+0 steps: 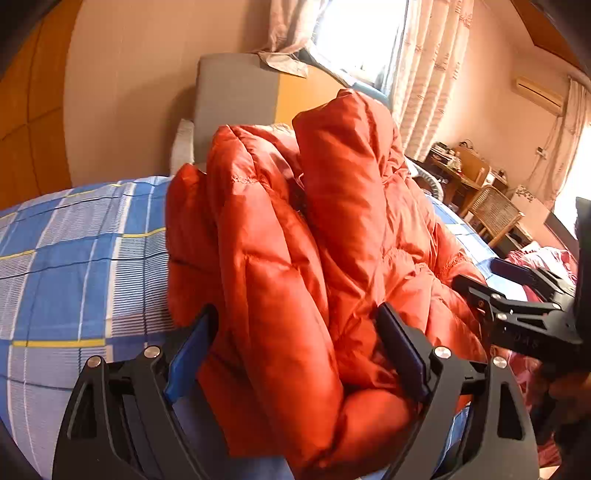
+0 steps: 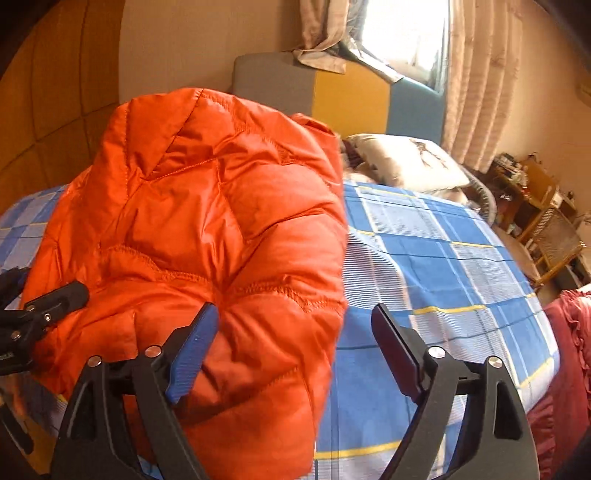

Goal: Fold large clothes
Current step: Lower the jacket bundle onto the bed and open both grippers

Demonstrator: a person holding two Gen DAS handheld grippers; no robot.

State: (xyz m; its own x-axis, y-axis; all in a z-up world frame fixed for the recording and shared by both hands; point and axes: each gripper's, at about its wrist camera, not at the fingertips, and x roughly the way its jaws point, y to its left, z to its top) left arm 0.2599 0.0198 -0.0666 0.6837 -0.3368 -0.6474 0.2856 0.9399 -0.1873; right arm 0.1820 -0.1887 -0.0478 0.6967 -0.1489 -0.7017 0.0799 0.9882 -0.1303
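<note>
An orange quilted down jacket [image 1: 303, 229] lies bunched in thick folds on a bed with a blue checked sheet [image 1: 74, 251]. My left gripper [image 1: 295, 343] is open, its jaws wide apart around a puffy fold at the jacket's near edge. My right gripper [image 2: 295, 339] is open too; the jacket [image 2: 199, 236] bulges between its jaws on the left side, and the right finger [image 2: 395, 350] is over bare sheet [image 2: 436, 266]. The right gripper also shows in the left wrist view [image 1: 517, 306] at the jacket's right edge. The left gripper shows at the left edge of the right wrist view [image 2: 44, 306].
A grey, yellow and blue headboard [image 2: 332, 88] and a pillow [image 2: 406, 162] stand at the bed's far end under a curtained window [image 2: 402, 33]. A wicker chair [image 2: 554, 240] and cluttered desk [image 1: 454, 162] are to the right. Red bedding [image 2: 569, 354] lies by the bed's right edge.
</note>
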